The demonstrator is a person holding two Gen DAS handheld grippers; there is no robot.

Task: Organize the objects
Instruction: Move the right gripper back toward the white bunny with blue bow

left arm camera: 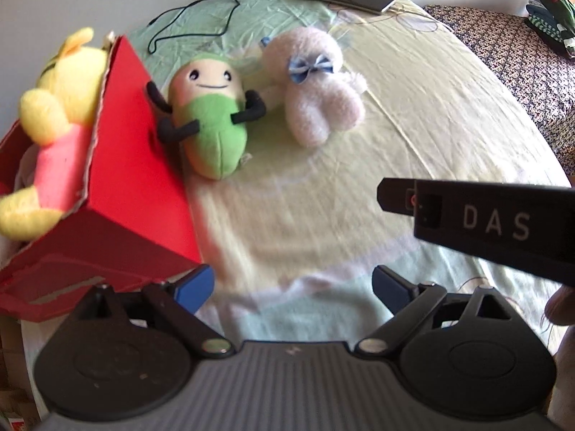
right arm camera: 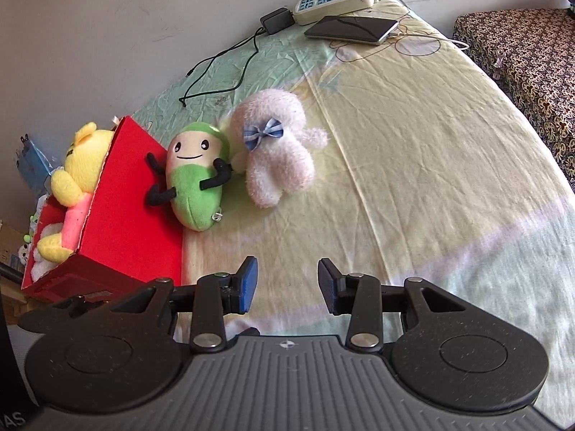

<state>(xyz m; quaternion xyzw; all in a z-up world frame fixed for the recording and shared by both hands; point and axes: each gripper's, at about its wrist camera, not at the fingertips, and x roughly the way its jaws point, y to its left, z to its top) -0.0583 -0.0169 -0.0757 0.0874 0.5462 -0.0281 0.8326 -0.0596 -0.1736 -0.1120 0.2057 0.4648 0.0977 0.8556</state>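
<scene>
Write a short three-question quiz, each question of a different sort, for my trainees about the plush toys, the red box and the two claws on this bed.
1. True or false: the yellow bear plush is already inside the red box.
2. Multiple choice: the green bean plush lies
A. inside the box
B. on the sheet against the box's outer wall
C. on the phone
3. Fill in: the white plush wears a blue ____ .

Extra note: the left claw and right claw are both open and hold nothing.

Key: 1 true; 2 B; 3 bow.
</scene>
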